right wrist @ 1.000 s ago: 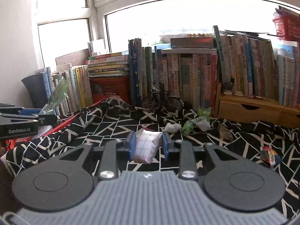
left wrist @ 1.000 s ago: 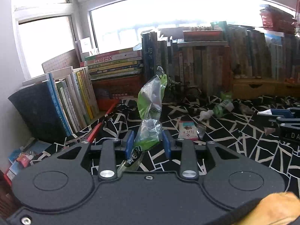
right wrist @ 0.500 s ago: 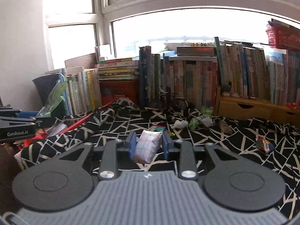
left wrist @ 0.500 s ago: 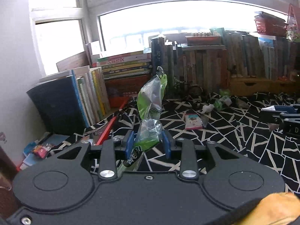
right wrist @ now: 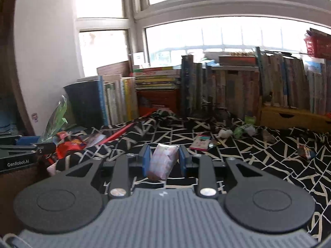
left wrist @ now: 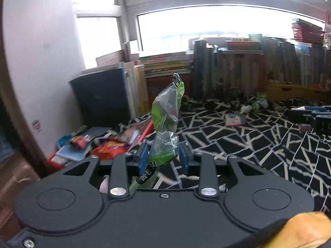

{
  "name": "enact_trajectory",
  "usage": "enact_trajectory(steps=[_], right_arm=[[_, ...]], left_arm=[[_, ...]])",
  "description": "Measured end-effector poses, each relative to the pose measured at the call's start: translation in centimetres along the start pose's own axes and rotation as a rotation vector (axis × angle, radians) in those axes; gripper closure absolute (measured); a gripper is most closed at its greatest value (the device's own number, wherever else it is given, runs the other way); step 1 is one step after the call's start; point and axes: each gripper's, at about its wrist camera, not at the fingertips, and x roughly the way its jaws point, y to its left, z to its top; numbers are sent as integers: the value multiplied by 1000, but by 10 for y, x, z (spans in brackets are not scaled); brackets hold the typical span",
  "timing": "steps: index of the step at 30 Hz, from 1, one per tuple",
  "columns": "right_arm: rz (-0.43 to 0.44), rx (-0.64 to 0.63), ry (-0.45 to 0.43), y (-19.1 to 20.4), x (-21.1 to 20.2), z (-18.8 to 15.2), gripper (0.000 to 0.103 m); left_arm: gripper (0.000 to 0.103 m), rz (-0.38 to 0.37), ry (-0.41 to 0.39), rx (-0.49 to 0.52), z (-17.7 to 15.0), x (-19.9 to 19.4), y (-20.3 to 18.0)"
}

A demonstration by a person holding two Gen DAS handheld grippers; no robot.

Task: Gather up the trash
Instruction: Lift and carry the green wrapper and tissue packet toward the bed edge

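Left gripper [left wrist: 163,160] pinches green wrapper [left wrist: 166,122] past cloth edge [left wrist: 132,144]; right gripper [right wrist: 161,161] pinches tissue pack [right wrist: 162,163] above open patterned cloth [right wrist: 258,165].

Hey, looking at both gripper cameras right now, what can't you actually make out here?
- Left wrist view: the lower end of the green wrapper drops behind the left gripper body.
- Right wrist view: the underside of the pink packet in the right gripper is hidden.
- Book spines are too blurred to read.
- Small scraps on the patterned cloth, such as the white wad, are too small to identify.
- No trash bin is in frame.
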Motion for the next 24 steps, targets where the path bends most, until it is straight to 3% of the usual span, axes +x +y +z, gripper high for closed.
enact_trajectory(steps=[13, 24], right_arm=[[61, -9, 24, 65, -27, -29, 69], [91, -42, 67, 86, -29, -47, 69]], left_arm=[[72, 23, 53, 18, -54, -50, 46], [72, 9, 102, 2, -77, -52, 49]])
